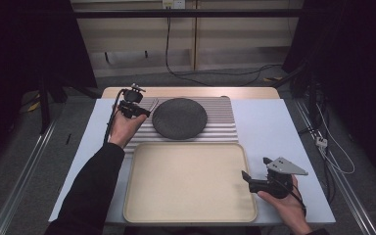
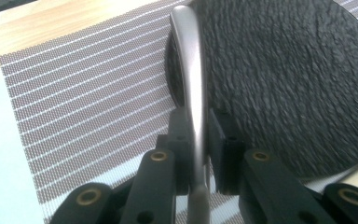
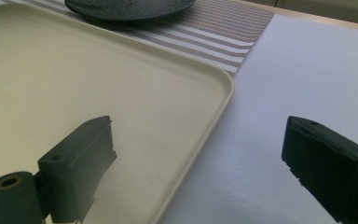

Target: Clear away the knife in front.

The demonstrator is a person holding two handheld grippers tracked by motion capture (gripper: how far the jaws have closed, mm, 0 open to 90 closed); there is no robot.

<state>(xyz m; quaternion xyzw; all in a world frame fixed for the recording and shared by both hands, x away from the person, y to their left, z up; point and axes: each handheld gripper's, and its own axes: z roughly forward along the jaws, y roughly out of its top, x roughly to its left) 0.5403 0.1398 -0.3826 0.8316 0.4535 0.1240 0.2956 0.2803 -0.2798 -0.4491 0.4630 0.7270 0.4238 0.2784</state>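
Left gripper point(image 1: 144, 110): jaws closed tight on a metal utensil, pads pressing its handle from both sides; held above the mat's left edge, just left of the plate.
Utensil point(image 2: 189, 79): a slim silver handle standing edge-on between the jaws in the left gripper view, running up and away toward the plate's rim; in the high view its far end looks like tines, sticking out to the right of the gripper, though it is too small to be sure.
Left hand point(image 1: 123, 128): wrapped under the gripper, dark sleeve reaching in from the bottom left.
Plate point(image 1: 179, 118): dark, round, rough-textured, lying on the mat, beside the utensil.
Mat point(image 1: 220, 120): striped, at the far side of the table, under the plate.
Tray point(image 1: 186, 182): cream, rectangular, just in front of the mat.
Right gripper point(image 1: 247, 177): jaws wide apart, nothing between them; held at the tray's right rim, one jaw over the tray, the other over the table.
Table point(image 1: 274, 127): pale surface under everything.
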